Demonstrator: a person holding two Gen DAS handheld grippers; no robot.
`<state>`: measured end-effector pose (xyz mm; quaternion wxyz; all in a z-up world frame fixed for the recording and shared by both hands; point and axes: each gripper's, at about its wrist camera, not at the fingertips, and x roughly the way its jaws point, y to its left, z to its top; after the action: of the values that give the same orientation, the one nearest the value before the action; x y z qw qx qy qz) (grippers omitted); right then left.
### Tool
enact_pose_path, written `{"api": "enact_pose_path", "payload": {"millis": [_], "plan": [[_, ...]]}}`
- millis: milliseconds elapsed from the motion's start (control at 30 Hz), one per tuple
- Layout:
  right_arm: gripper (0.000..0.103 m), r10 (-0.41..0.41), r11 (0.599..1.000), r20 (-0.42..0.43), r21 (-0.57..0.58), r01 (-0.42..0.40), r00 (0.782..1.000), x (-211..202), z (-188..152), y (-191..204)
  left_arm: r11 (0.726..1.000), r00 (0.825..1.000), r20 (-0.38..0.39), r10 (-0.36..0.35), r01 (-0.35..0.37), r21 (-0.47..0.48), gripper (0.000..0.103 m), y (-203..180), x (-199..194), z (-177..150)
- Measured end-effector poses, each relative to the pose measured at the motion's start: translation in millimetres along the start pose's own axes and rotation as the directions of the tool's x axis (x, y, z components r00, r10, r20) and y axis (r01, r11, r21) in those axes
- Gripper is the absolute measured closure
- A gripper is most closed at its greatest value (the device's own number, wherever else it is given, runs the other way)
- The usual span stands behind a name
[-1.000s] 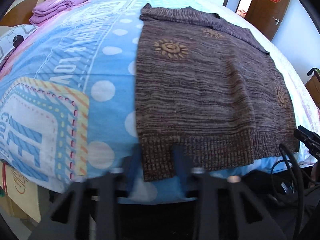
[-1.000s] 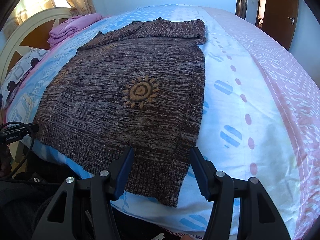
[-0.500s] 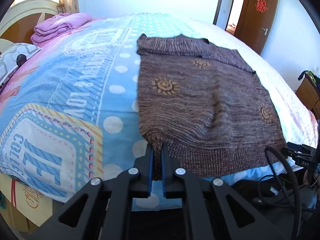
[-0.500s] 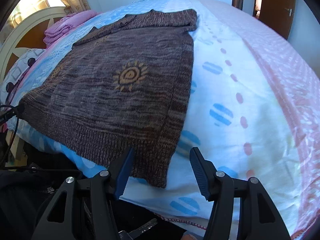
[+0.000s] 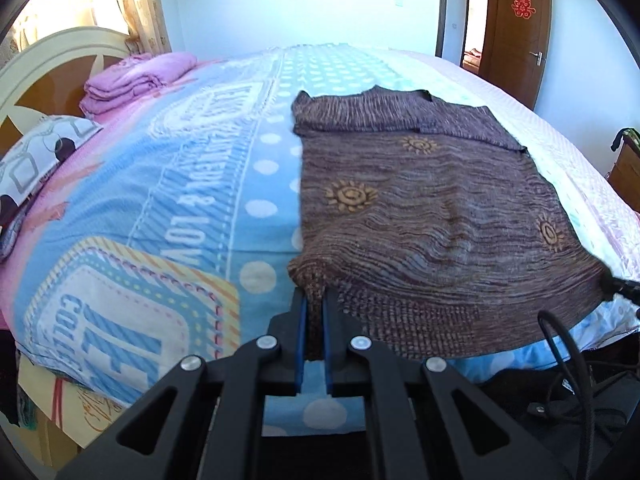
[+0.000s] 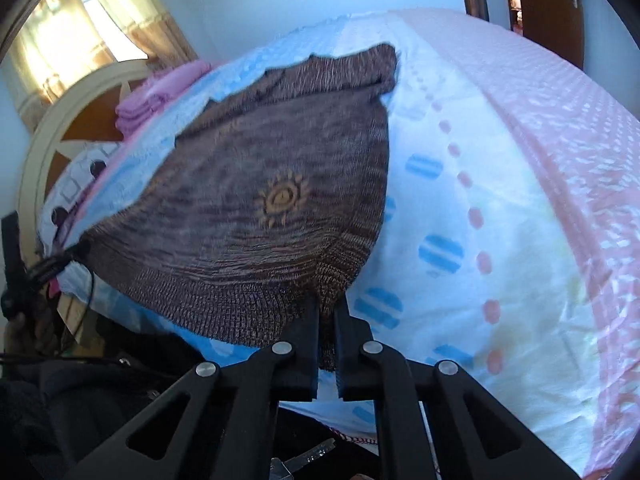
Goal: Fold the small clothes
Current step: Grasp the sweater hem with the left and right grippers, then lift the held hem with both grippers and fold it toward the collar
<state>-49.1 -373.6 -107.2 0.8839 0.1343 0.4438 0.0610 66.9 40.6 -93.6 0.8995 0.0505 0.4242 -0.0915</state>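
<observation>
A brown knitted sweater (image 5: 432,208) with orange sun motifs lies flat on the bed, sleeves folded across its far end. My left gripper (image 5: 314,300) is shut on the near left corner of its ribbed hem, which is bunched and lifted off the bedspread. In the right wrist view the same sweater (image 6: 276,176) stretches away from me, and my right gripper (image 6: 328,312) is shut on the near right hem corner. Each gripper shows in the other's view as a dark tip at the opposite hem corner. The hem hangs taut between the two.
The bed carries a blue patterned bedspread (image 5: 168,208) on the left and a white and pink sheet (image 6: 520,200) on the right. Folded pink clothes (image 5: 136,80) and a pillow (image 5: 36,152) lie by the headboard. Black cables (image 5: 568,360) hang off the near edge. A wooden door (image 5: 520,32) stands beyond.
My right gripper went from open around the hem corner to shut on it and tilted. The left gripper, shut on its corner, rose and lifted the hem off the bed.
</observation>
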Motion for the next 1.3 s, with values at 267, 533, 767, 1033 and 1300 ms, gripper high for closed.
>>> {"api": "enact_pose_path", "payload": {"millis": [267, 533, 767, 1033, 1300], "plan": [[0.098, 0.075, 0.996, 0.083, 0.046, -0.079, 0.994, -20, 15, -2, 1.0, 0.999, 0.044, 0.014, -0.015, 0.018, 0.095, -2, -10, 12], [0.098, 0.12, 0.99, 0.135, 0.058, -0.129, 0.984, -36, 31, -3, 0.999, 0.993, 0.114, 0.023, -0.027, 0.034, 0.095, -2, -26, 30], [0.098, 0.136, 0.989, 0.182, 0.039, -0.145, 0.974, -51, 43, 2, 0.999, 0.988, 0.15, 0.029, -0.034, 0.033, 0.095, -1, -32, 43], [0.098, 0.161, 0.984, 0.207, 0.038, -0.172, 0.965, -56, 58, 4, 0.999, 0.981, 0.191, 0.033, -0.04, 0.032, 0.095, 0, -39, 62], [0.098, 0.176, 0.982, 0.268, 0.024, -0.189, 0.947, -72, 78, 6, 0.999, 0.97, 0.242, 0.036, -0.041, 0.014, 0.095, 2, -45, 86]]}}
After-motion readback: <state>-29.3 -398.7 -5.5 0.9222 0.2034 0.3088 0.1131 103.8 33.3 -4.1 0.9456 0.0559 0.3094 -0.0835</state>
